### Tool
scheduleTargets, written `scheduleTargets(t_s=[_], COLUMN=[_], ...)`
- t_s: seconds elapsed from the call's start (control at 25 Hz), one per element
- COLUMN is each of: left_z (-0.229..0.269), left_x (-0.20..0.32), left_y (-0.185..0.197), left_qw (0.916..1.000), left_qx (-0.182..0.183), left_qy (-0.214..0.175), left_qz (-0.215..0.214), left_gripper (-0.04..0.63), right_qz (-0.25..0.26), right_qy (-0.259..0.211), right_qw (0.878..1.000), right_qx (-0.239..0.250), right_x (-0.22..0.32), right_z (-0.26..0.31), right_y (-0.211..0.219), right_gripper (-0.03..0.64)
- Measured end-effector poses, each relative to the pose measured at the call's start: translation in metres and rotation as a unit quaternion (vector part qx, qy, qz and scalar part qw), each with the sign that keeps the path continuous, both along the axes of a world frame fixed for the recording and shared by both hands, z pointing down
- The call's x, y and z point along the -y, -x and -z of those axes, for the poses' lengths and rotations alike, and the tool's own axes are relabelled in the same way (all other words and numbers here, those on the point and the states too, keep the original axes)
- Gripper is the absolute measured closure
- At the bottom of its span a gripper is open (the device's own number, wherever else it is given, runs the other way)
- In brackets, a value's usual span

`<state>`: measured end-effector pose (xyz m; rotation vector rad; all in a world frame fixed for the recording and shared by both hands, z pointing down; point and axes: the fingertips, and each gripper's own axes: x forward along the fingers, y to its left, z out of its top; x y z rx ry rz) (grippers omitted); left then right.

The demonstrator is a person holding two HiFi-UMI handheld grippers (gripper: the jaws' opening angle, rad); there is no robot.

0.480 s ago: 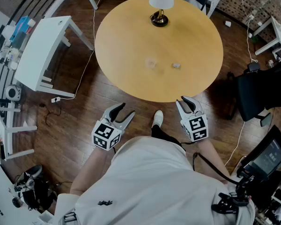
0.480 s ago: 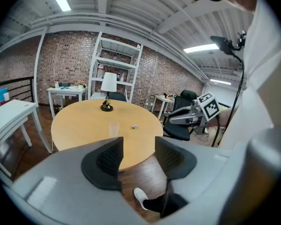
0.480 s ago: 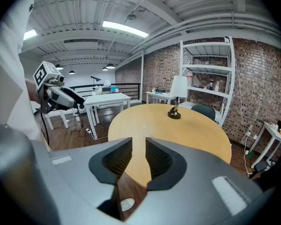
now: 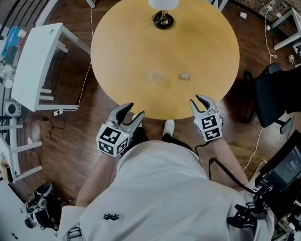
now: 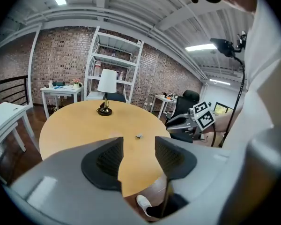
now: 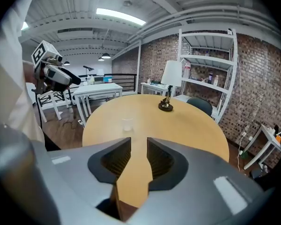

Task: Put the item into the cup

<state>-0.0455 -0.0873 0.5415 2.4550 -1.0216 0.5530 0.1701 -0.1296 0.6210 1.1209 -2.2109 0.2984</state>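
Currently both claws are hovering at the near rim of the round bench (image 4: 125, 44), neither holding anything. The cup (image 4: 154, 77), clear and hard to make out, is standing upright near the bench's middle. The item (image 4: 184, 76), a small pale lump, is lying on the bench near the cup on its right-hand side, apart from it. The right claw (image 4: 202, 103) is sitting nearer the person than the cup and on the item's side of it, jaws spread, with only bare bench showing in the gap. The left claw (image 4: 130, 114) is sitting off the rim on the cup's other side, jaws likewise spread and empty. Judgement: the right claw is the closer of the two, with the item lying ahead of it and slightly inboard, so the pick is looking like a forward reach by that arm. The item's long axis is too small to read in any view. The left gripper view is showing the item between its jaw tips, far off, but no cup. The right gripper view is showing the cup just above its jaws, but no item. The lamp (image 4: 162, 19) is standing beyond the cup, clear of the working path.
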Motion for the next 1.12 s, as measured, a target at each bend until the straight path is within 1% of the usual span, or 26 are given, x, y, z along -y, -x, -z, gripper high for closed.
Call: scheduleTargets(t_s=[0.08, 0.2, 0.36, 0.56, 0.76, 0.88, 1.12], left_z=[-0.002, 0.003, 0.008, 0.003, 0.001, -0.002, -0.005], left_x=[0.013, 0.03, 0.046, 0.059, 0.067, 0.068, 0.072], left_y=[0.0, 0.005, 0.022, 0.047, 0.066, 0.072, 0.082], left_qw=[0.9999, 0.9994, 0.9993, 0.9996, 0.9999, 0.9998, 0.9996], left_qx=[-0.003, -0.002, -0.006, 0.001, 0.004, 0.008, 0.012], left_qy=[0.003, -0.003, -0.004, 0.006, 0.011, 0.016, 0.024], left_qz=[-0.015, -0.034, -0.037, -0.027, -0.011, -0.005, 0.009], left_gripper=[0.414, 0.414, 0.414, 0.414, 0.414, 0.414, 0.414], right_qz=[-0.012, -0.027, -0.038, -0.072, -0.103, -0.113, -0.118], right_qy=[0.002, 0.009, 0.031, 0.07, 0.114, 0.128, 0.147], right_qw=[1.0, 0.999, 0.998, 0.994, 0.987, 0.984, 0.981], right_qx=[-0.01, -0.02, -0.035, -0.033, -0.041, -0.044, -0.052], right_x=[0.016, 0.036, 0.064, 0.105, 0.128, 0.134, 0.144], right_z=[-0.006, -0.017, -0.039, -0.081, -0.119, -0.134, -0.154], right_y=[-0.001, 0.001, 0.007, 0.006, -0.002, -0.008, -0.009], right_gripper=[0.505, 0.5, 0.487, 0.486, 0.474, 0.472, 0.48])
